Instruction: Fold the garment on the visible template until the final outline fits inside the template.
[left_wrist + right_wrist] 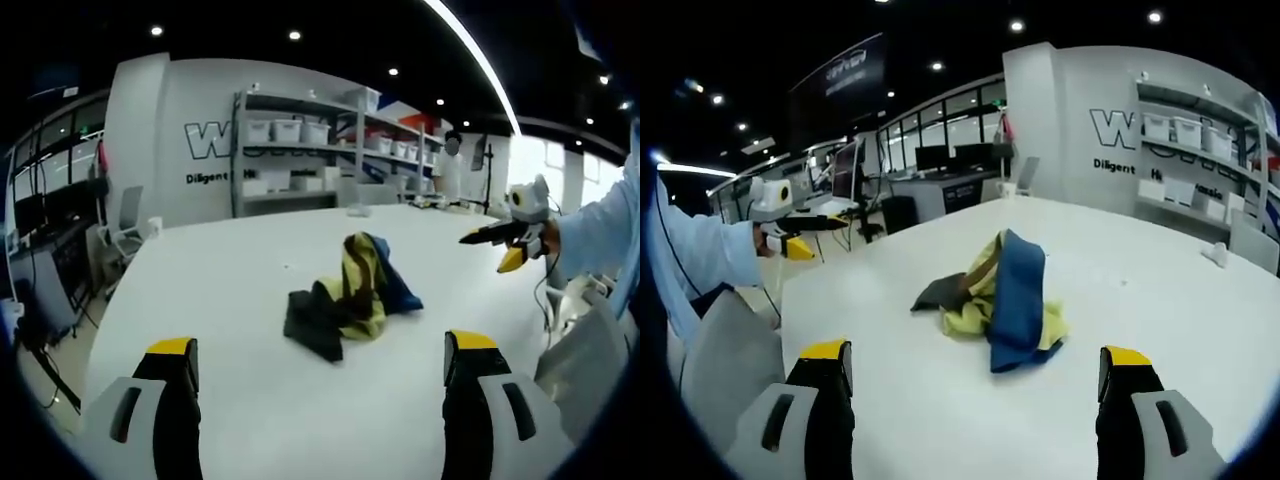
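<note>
A crumpled garment [348,295] in yellow, blue and black lies bunched in a heap on the white table [230,290]. My left gripper [320,352] hovers short of it, open, its yellow-tipped jaws wide apart with nothing between them. In the right gripper view the same garment [998,292] shows its blue side, with a black part trailing left. My right gripper [975,362] is also open and holds nothing, a little short of the cloth. Each gripper appears in the other's view: the right gripper [508,238] held up beyond the table's right edge, the left gripper [790,238] at the far left.
Grey chairs [588,352] [725,355] stand close at the table's edge. A small white object [1218,254] rests on the far tabletop. Shelves with bins [300,135] line the back wall, where a person [452,162] stands. Desks with monitors [940,165] lie beyond.
</note>
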Demonstrator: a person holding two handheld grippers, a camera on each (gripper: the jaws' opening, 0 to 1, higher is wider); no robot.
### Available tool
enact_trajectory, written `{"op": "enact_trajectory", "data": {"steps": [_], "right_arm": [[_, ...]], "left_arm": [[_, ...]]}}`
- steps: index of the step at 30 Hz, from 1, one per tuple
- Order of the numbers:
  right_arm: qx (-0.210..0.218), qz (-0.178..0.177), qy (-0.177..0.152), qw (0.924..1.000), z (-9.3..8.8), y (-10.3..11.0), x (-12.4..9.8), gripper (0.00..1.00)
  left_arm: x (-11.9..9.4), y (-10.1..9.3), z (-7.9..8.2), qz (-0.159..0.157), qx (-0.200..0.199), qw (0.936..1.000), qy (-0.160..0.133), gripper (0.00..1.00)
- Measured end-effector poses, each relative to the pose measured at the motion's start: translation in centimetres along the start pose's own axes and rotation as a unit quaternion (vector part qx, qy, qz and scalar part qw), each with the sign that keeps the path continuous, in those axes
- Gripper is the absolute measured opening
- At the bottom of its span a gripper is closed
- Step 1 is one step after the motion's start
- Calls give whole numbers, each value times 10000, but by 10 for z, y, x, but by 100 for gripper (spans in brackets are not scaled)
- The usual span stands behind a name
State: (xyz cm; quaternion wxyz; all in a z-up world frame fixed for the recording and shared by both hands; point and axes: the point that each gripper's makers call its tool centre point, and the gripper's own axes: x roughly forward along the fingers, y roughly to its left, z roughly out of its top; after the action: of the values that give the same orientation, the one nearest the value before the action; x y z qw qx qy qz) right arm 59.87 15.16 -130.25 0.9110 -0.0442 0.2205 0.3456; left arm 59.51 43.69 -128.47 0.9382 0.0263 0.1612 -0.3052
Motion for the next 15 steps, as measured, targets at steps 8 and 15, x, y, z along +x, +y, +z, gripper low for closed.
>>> {"op": "enact_trajectory", "data": {"steps": [8, 15], "right_arm": [[-58, -11, -57, 10000, 20, -15, 9, 100], [-127, -9, -89, 9999, 36, -25, 20, 100]], "left_arm": [[-1, 3, 0, 39, 0, 10000, 1, 99], [0, 5, -1, 50, -13, 10000, 5, 99]]}}
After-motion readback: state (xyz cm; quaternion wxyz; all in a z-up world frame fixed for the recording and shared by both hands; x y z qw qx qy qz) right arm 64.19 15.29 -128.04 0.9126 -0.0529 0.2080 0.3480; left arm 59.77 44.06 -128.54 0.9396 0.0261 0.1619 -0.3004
